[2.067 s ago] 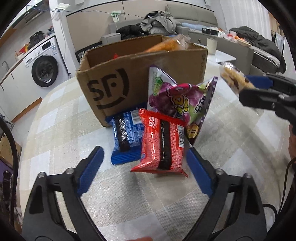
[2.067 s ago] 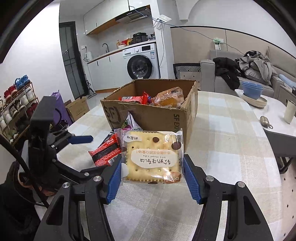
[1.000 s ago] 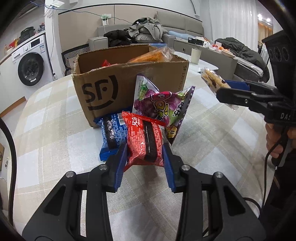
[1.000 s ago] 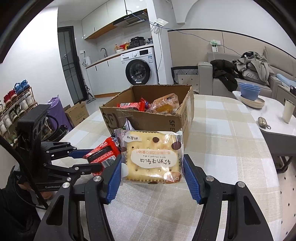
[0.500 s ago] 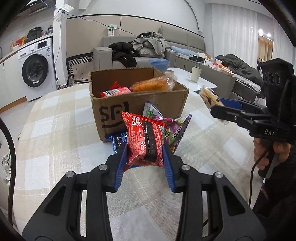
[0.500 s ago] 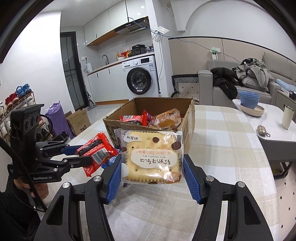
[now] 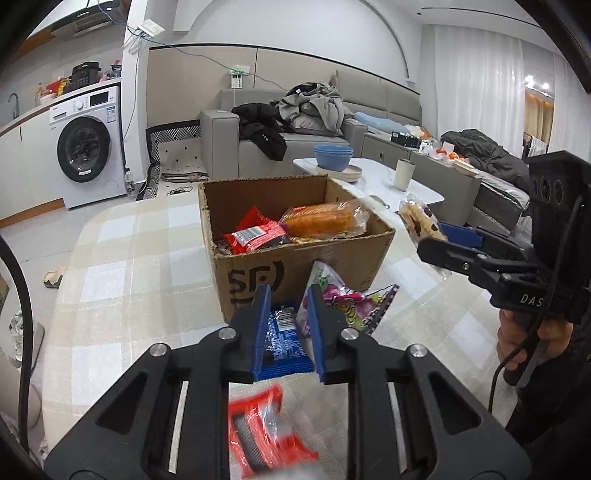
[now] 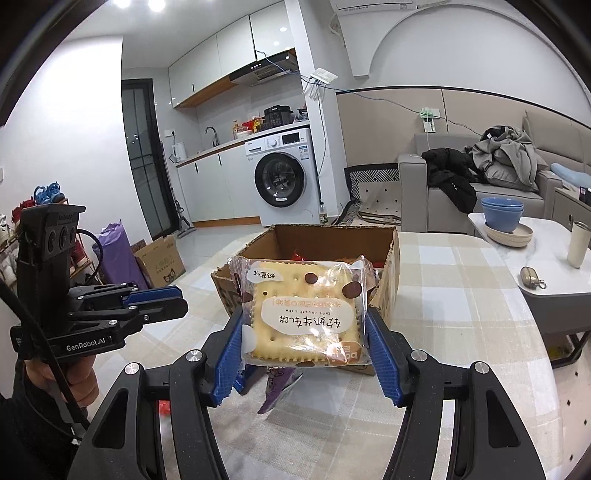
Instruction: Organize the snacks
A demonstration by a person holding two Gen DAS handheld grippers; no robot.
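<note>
Bright, even indoor light comes from ceiling spots [image 8: 135, 3] (small glare there). Both fisheye views bend strongly at the dark edges. The red packet [image 7: 264, 435] is motion-blurred.
</note>
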